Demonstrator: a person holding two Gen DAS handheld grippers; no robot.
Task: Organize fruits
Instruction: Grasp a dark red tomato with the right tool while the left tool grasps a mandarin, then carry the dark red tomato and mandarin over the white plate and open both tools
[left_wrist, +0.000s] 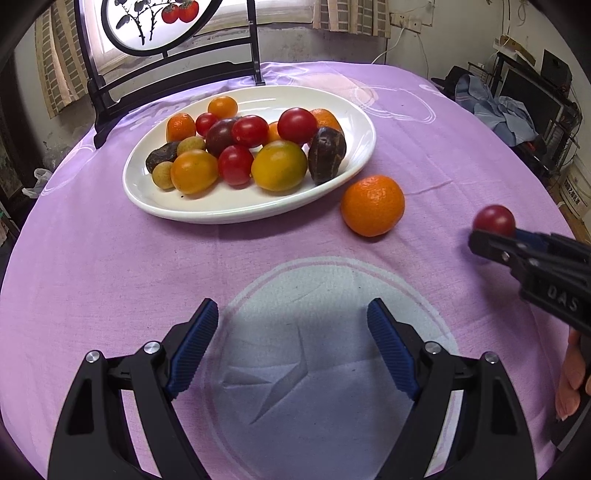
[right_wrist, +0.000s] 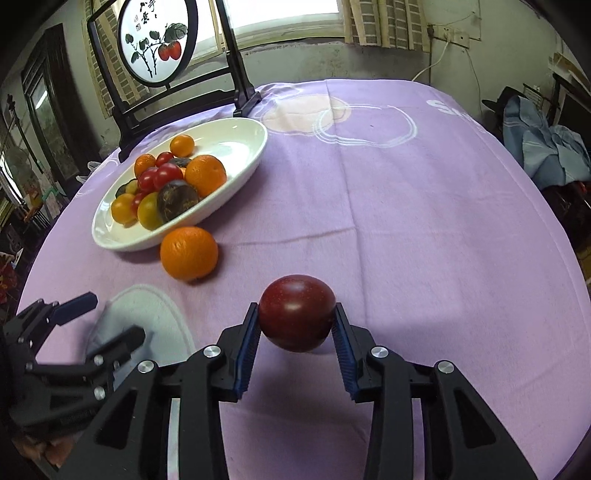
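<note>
The right hand-held gripper (right_wrist: 297, 328) pinches a dark red fruit (right_wrist: 297, 312); it should stay gentle and lift toward the white plate (right_wrist: 240, 184) up ahead on its left.

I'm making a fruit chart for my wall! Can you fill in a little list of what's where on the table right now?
plate: white oval plate on the purple tablecloth, piled with red, orange, yellow and dark fruits
loose fruit: one orange on the cloth, beside the plate
right claw: shut on a dark red fruit
left claw: open, nothing in it
behind the plate: round fruit painting in a black stand
</note>
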